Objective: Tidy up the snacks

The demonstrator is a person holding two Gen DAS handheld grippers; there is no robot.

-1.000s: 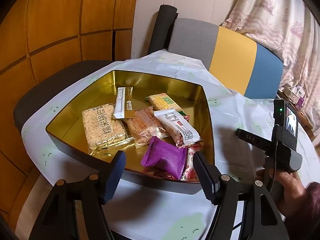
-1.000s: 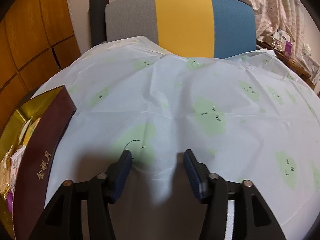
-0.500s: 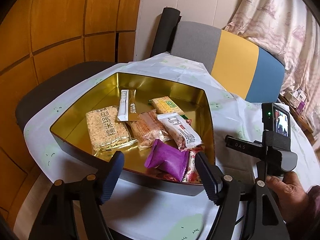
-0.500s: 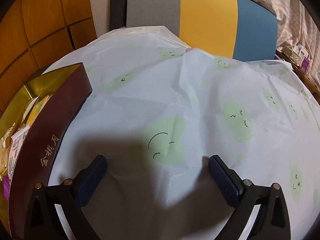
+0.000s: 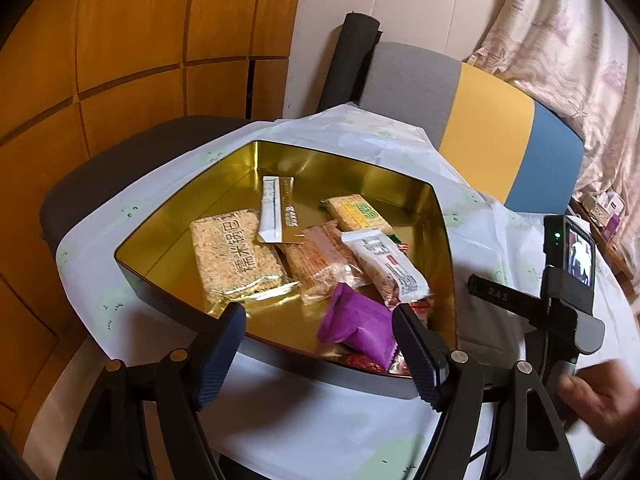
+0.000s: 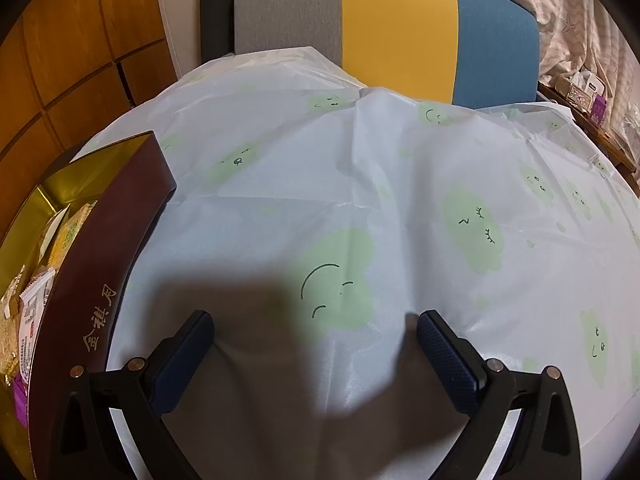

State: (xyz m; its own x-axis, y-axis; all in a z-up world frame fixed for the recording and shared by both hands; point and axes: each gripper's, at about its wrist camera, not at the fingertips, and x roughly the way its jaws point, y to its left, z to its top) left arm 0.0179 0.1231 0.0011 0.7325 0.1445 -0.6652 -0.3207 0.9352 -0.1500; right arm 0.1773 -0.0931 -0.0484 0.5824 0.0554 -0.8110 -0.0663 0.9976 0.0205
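A gold-lined tin box (image 5: 340, 160) with dark outer walls sits on the table and holds several snack packs: a rice cracker bar (image 5: 234, 250), a purple packet (image 5: 356, 326), a white-and-red packet (image 5: 386, 264), an orange pack (image 5: 324, 260) and a yellow-green pack (image 5: 356, 212). My left gripper (image 5: 318, 354) is open and empty, just before the box's near wall. My right gripper (image 6: 314, 344) is open and empty over bare cloth to the right of the box (image 6: 104, 264). Its body (image 5: 568, 280) shows in the left wrist view.
A pale blue tablecloth (image 6: 400, 200) with green cloud faces covers the round table. A grey, yellow and blue chair back (image 6: 384, 28) stands behind it. Wooden panels (image 5: 120, 40) are at the left. Small items (image 6: 588, 92) lie on a side shelf at the right.
My right gripper has opened wide and drawn back toward the box side. My left gripper has stayed open and shifted only slightly near the box's front wall.
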